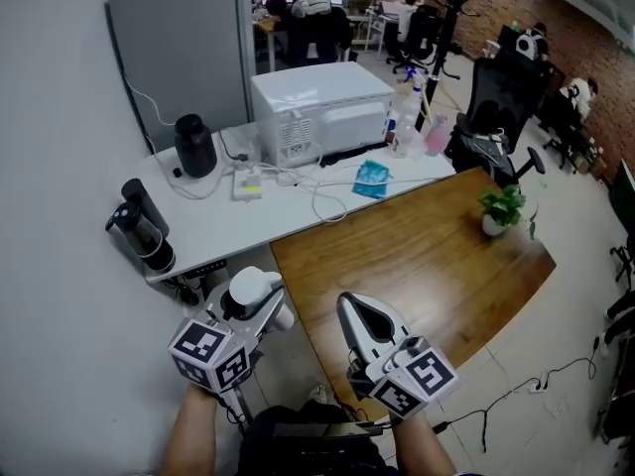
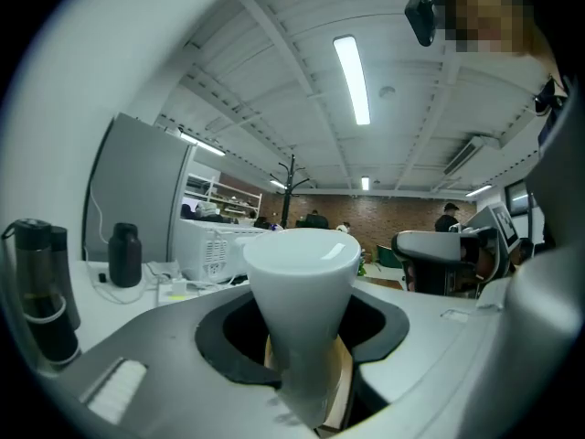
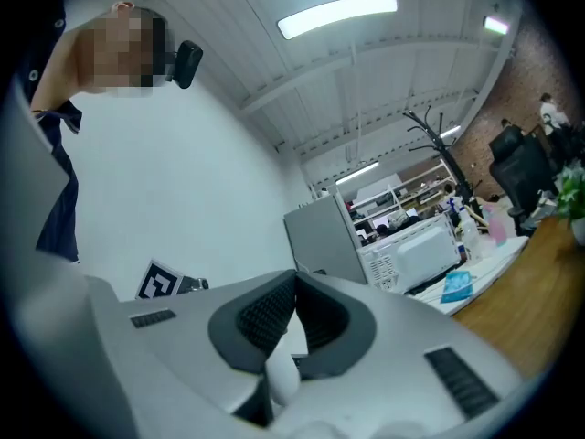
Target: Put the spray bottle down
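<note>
The spray bottle (image 2: 300,291), judged to be the white tapered body, is clamped in the left gripper (image 1: 260,305). Its long axis lies nearly level, wide end forward, and the white table (image 1: 238,228) is found near, straight ahead. The right gripper (image 1: 355,310) is closed on nothing alongside.

Left gripper (image 1: 262,301) level, jaws around a white object (image 1: 254,288); right gripper (image 1: 348,306) level beside it, jaws together.

A white surface (image 1: 213,236) is occupied by a white microwave (image 1: 322,112), a black flask (image 1: 195,147), a white power strip (image 1: 248,183) with cables, a blue packet (image 1: 372,178) and several bottles (image 1: 405,122) at its far end, while a small potted plant (image 1: 501,211) is carried by the adjoining wooden surface (image 1: 417,266).
</note>
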A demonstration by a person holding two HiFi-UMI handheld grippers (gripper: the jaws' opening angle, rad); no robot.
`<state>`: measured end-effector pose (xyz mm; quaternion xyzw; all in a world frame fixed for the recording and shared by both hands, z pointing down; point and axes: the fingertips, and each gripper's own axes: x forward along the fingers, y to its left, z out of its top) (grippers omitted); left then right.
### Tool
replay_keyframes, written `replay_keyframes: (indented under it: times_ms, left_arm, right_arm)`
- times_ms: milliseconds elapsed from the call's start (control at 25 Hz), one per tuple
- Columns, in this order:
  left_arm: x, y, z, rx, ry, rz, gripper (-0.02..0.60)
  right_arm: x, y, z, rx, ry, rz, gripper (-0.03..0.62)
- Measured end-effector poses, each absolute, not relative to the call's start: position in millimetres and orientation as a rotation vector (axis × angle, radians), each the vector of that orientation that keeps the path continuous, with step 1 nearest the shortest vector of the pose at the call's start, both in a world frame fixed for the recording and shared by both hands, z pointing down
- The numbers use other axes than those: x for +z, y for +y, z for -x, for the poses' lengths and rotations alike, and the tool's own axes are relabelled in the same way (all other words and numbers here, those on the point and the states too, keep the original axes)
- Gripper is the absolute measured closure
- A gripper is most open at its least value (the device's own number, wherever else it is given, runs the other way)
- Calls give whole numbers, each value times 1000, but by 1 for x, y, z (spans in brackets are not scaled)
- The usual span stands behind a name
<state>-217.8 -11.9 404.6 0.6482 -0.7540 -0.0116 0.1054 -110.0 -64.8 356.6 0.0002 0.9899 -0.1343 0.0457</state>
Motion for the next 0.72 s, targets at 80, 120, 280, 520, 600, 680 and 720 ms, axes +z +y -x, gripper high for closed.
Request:
replay_keyframes:
  times_ms: [80,120,280,520,600,680,720]
  left_arm:
    - [399,-36,214,-21,-2173,-1967,391]
    - [397,-48,210,-19,-2142,-1996,391]
    - [391,-94,191,-24,-2009,-2125,391]
    - [398,-164,167,-8,-1765,-2325,391]
    - [404,-183,161,10,-1678,-2381,391]
    - [407,-200,159,24,-1603,-2434,391]
    - [406,-208,159,25,-1568,-2461,391]
  right_arm:
    - [358,-82,98,-414,3017,84,586]
    - [358,-91,92,-413,3015,131,586]
    - [357,-128,67,-395,2992,325,586]
    - [363,-174,34,-366,2931,672,586]
    - [366,-187,23,-359,2900,800,586]
    - [367,-197,15,-349,2865,927,586]
    - [366,-201,11,-341,2847,991,586]
